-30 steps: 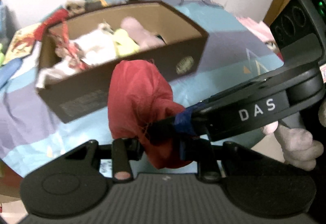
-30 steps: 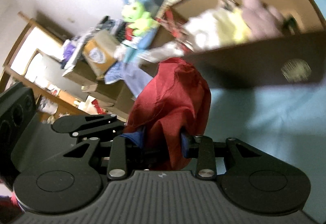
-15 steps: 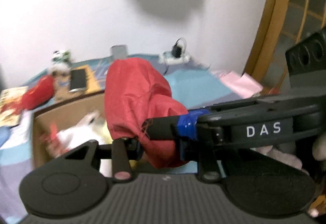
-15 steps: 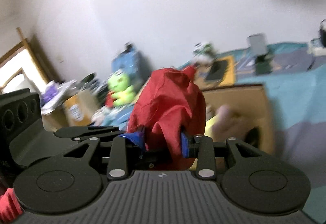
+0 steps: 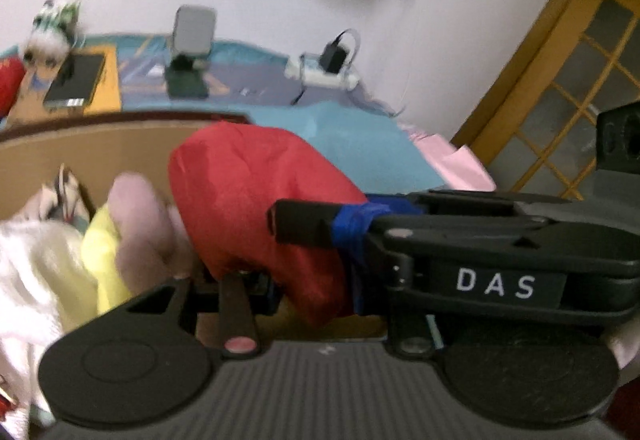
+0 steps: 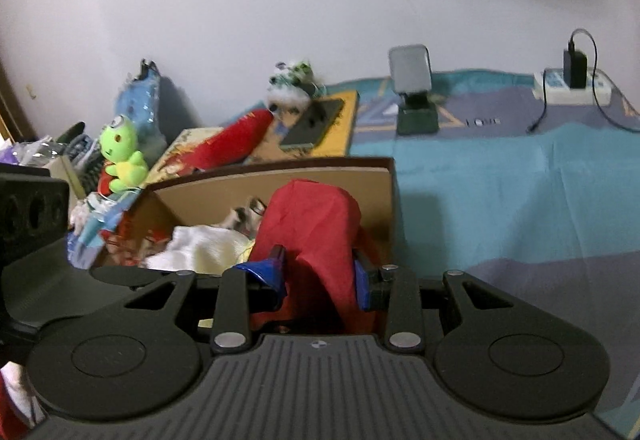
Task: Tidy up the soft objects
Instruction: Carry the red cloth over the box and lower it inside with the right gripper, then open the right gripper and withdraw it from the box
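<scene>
Both grippers moved the red cloth bundle (image 6: 316, 236) over the cardboard box (image 6: 280, 175) since 1 second ago; right gripper (image 6: 318, 276) clamps it, left gripper's (image 5: 276, 280) jaws are opening around it, so lower before releasing.

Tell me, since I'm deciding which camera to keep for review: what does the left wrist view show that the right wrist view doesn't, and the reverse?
Only the left wrist view shows the wooden-framed glass door, the pink fabric and the side of the right gripper marked DAS. Only the right wrist view shows the green plush toy and the clutter beside it. Both show the red cloth held over the cardboard box, the soft items inside, the blue bedspread, the phone and the plugged-in charger.
</scene>
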